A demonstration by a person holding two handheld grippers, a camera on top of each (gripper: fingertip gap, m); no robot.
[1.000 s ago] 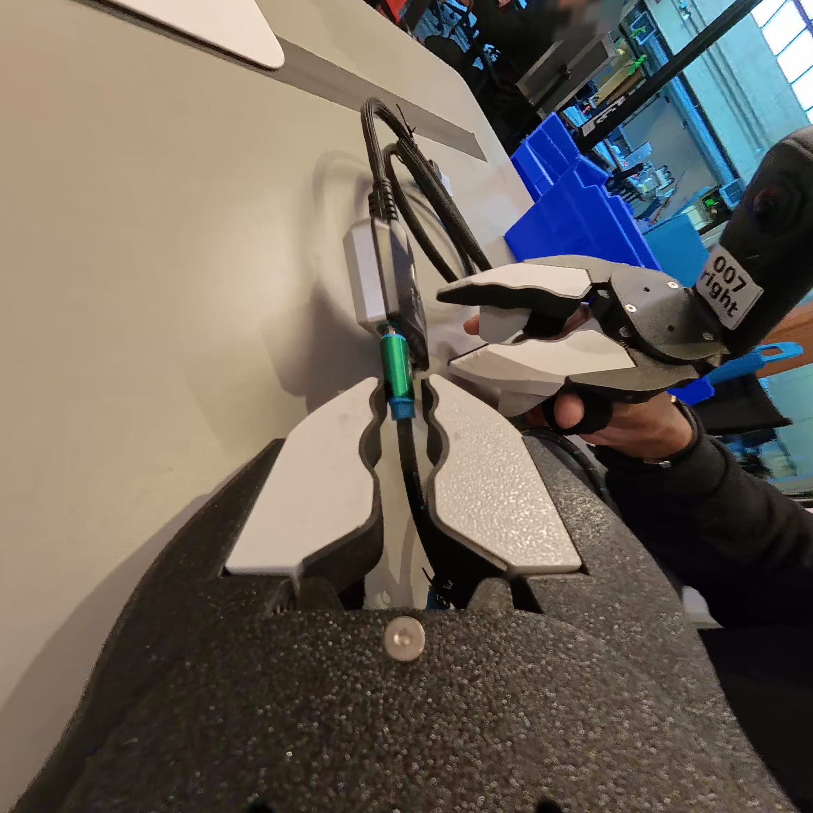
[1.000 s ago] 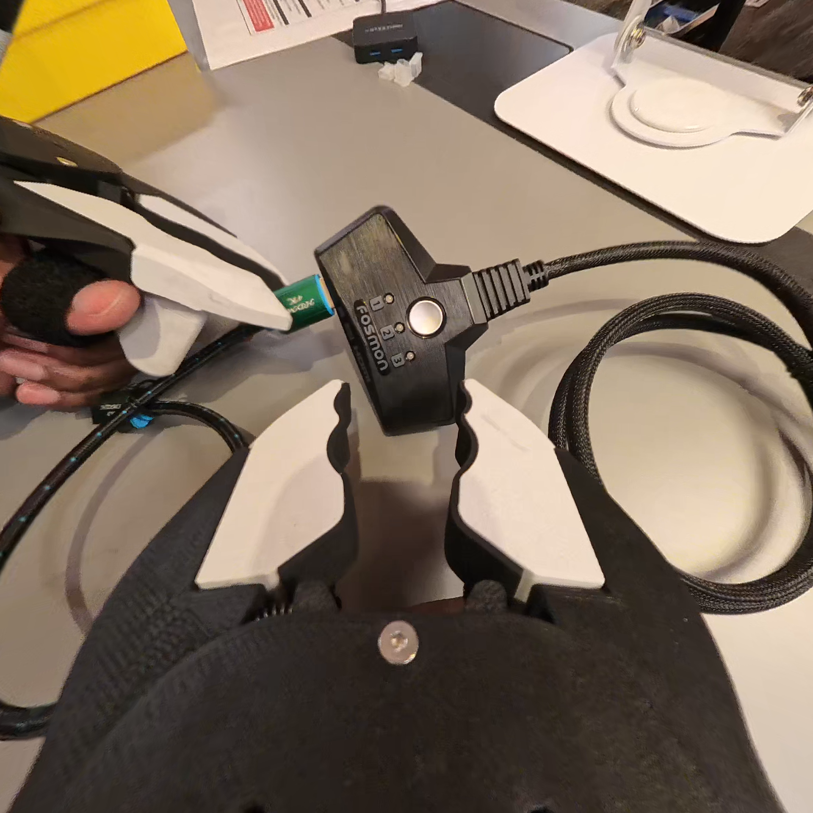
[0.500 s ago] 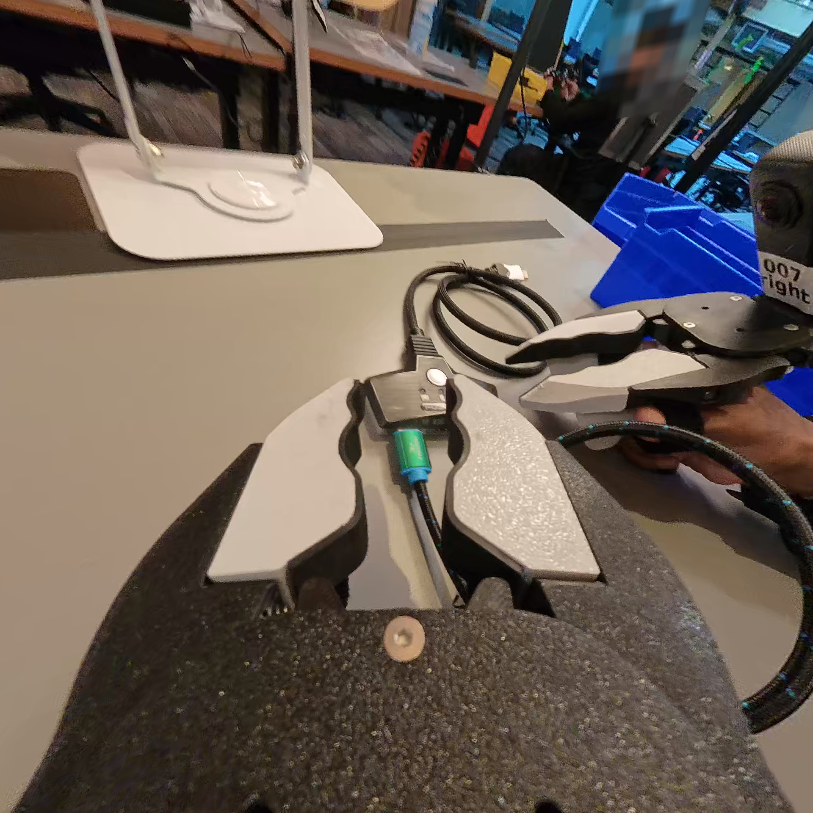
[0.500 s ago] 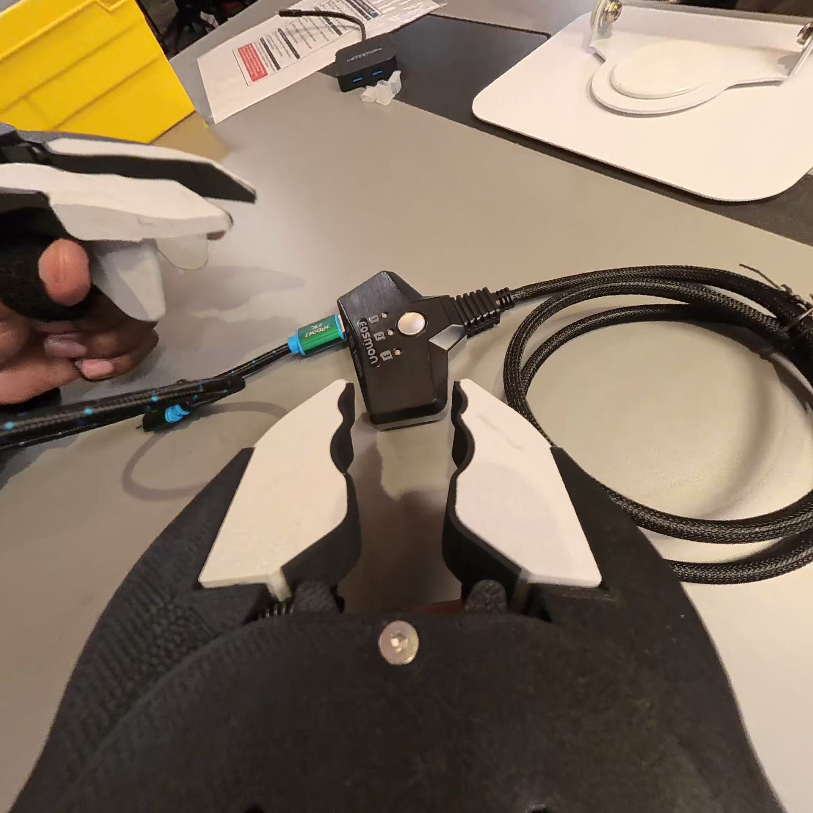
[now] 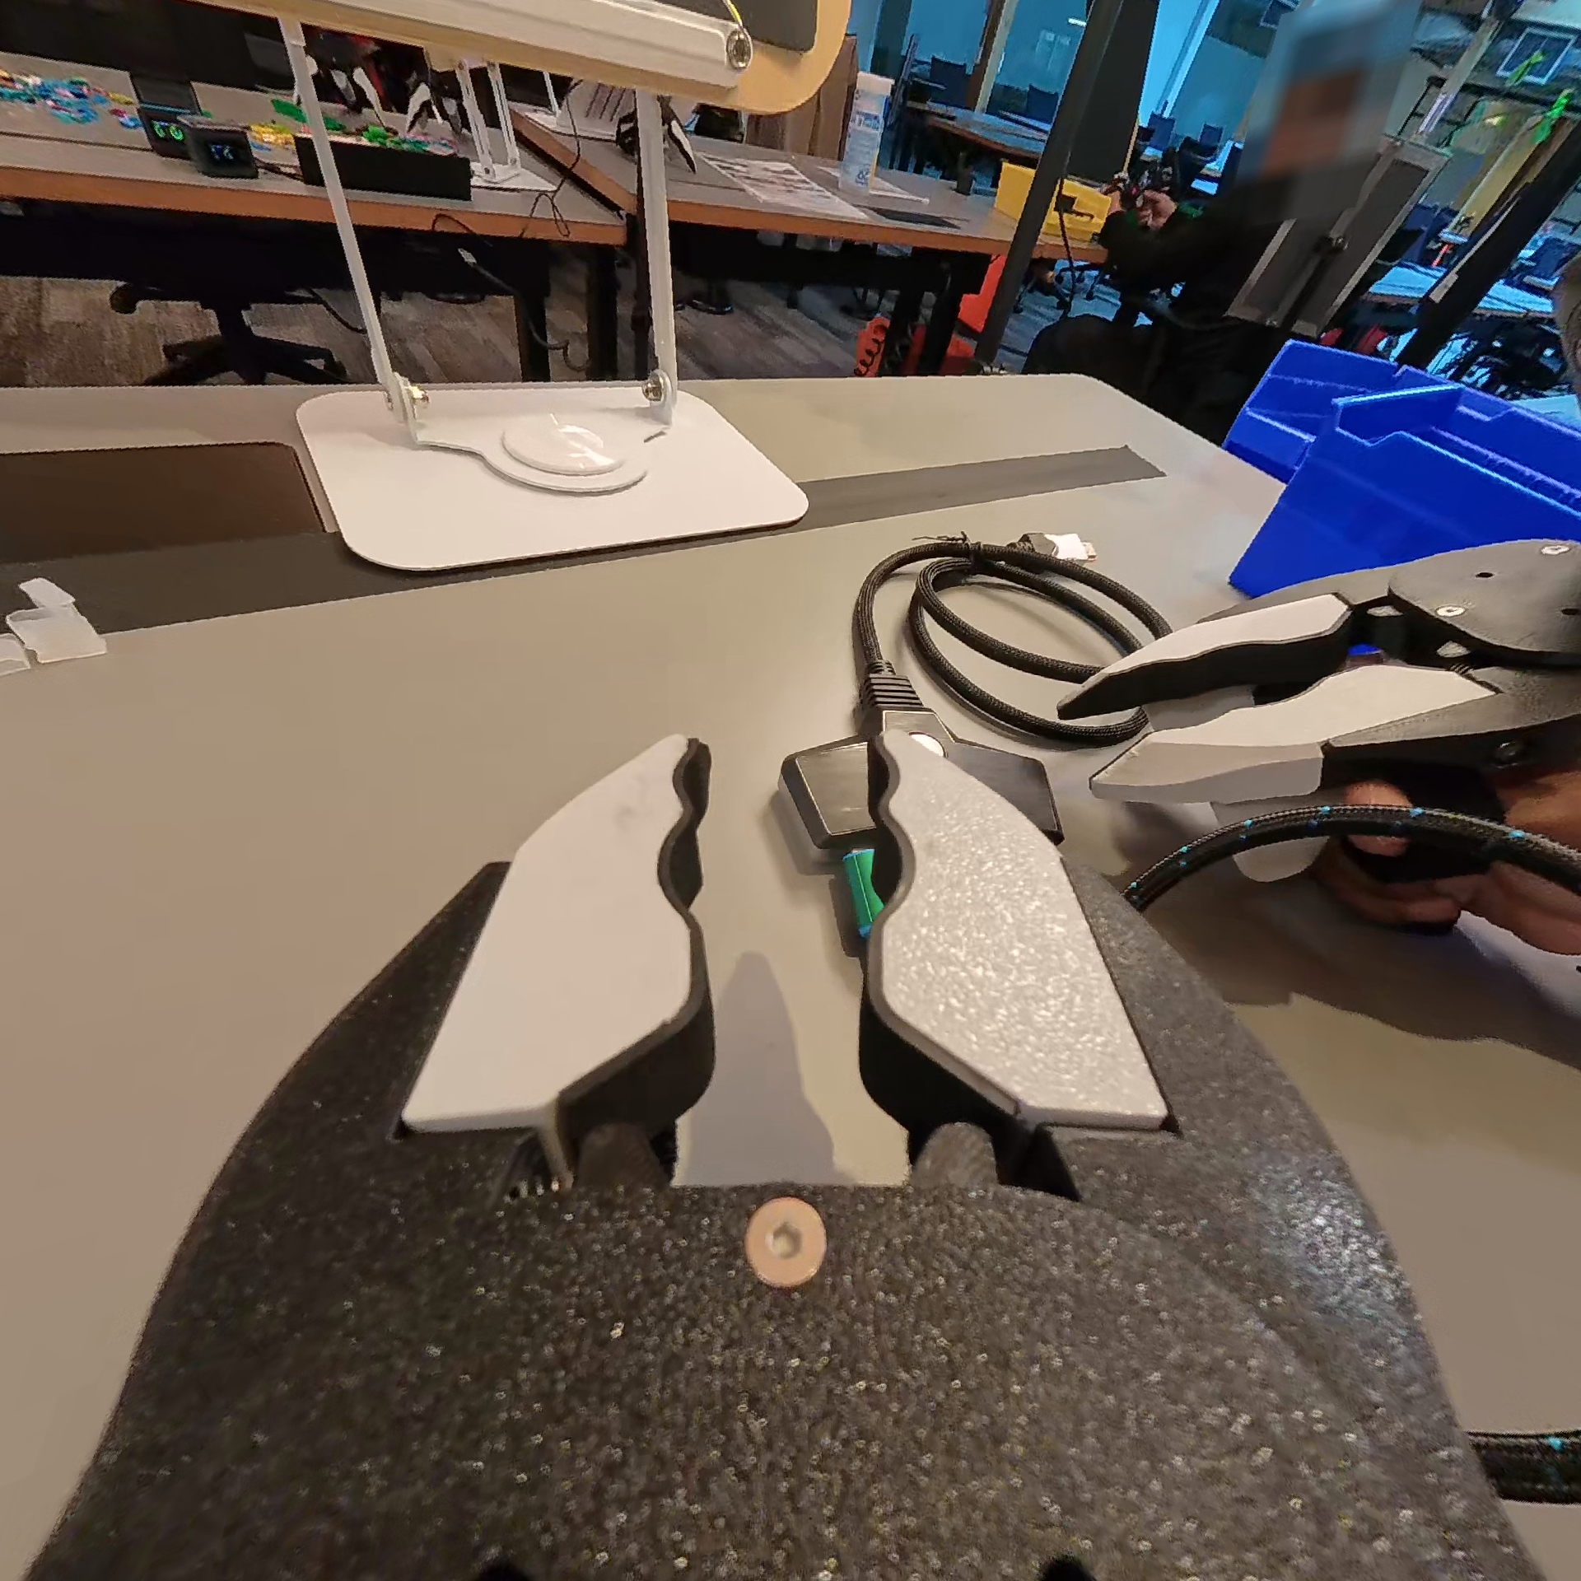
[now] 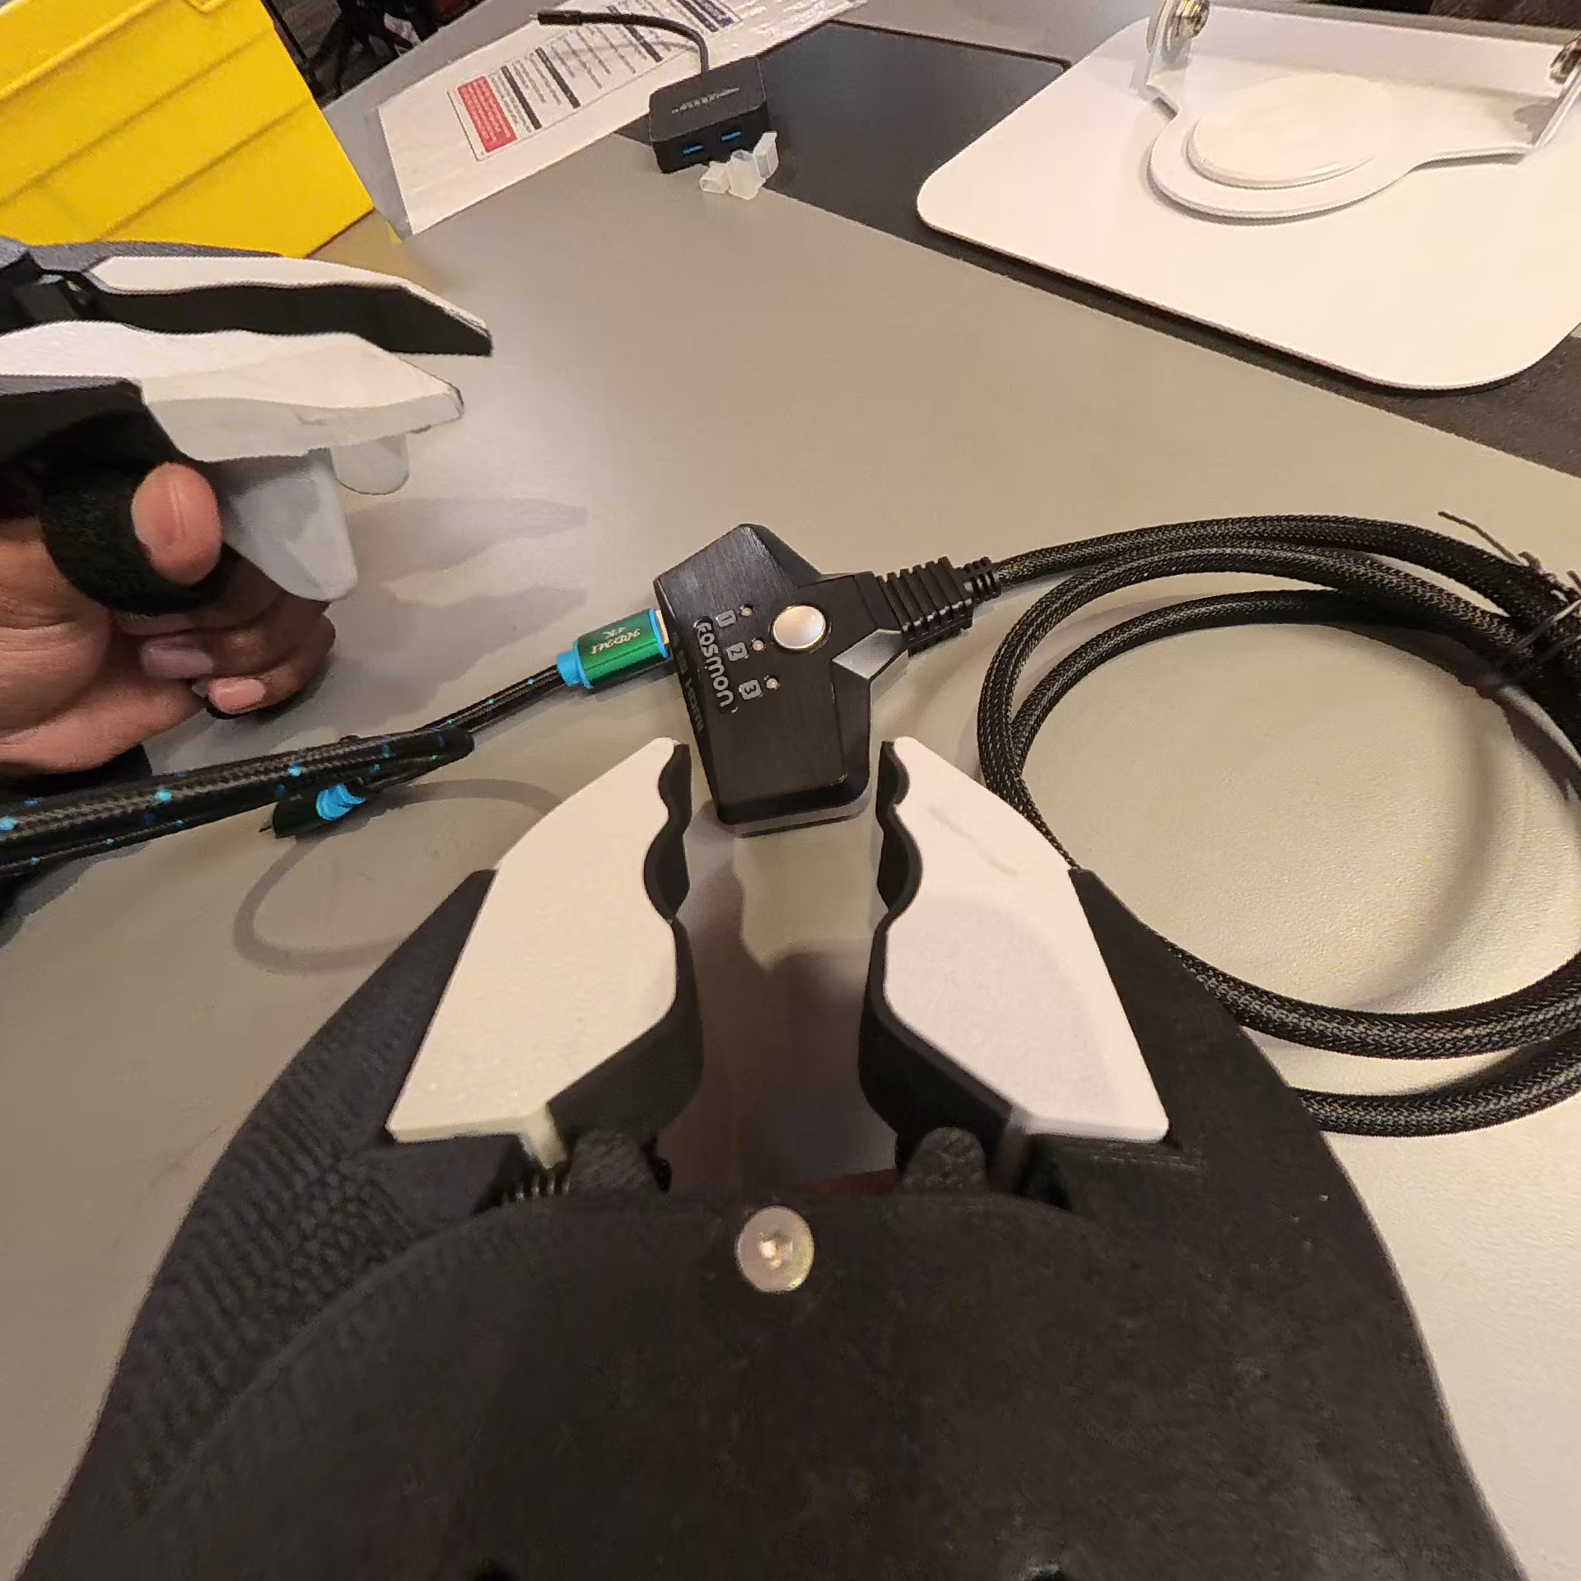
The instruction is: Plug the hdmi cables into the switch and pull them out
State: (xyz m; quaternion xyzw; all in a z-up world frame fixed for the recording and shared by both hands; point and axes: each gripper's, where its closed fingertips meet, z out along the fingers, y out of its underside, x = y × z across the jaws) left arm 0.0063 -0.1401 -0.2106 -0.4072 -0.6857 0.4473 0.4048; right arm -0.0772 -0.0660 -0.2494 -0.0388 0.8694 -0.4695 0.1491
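Observation:
The black HDMI switch [image 6: 770, 710] lies flat on the grey table. A green HDMI plug [image 6: 620, 659] sits in its left port, and the plug's black-and-blue braided cable [image 6: 214, 791] runs off to the left. The switch's own black cable [image 6: 1005, 736] coils to the right. My right gripper [image 6: 783, 753] is open, its fingertips on either side of the switch's near end. My left gripper [image 5: 791, 753] is open and empty, just left of the switch [image 5: 826, 796] and plug [image 5: 858, 881]. It also shows in the right wrist view [image 6: 462, 376], above the table.
A white lamp base [image 5: 556, 479] stands behind the switch. Blue bins [image 5: 1412, 488] are at the right edge. A yellow bin [image 6: 154, 111], a printed sheet [image 6: 547, 94] and a small black USB hub [image 6: 710, 103] lie at the far left. The green HDMI plug [image 6: 620, 659] is about equally far from each gripper, around 7 cm.
The switch, held up a second ago, now lies on the table. My left gripper has let go of the green plug and drawn off to the left. My right gripper has eased back.

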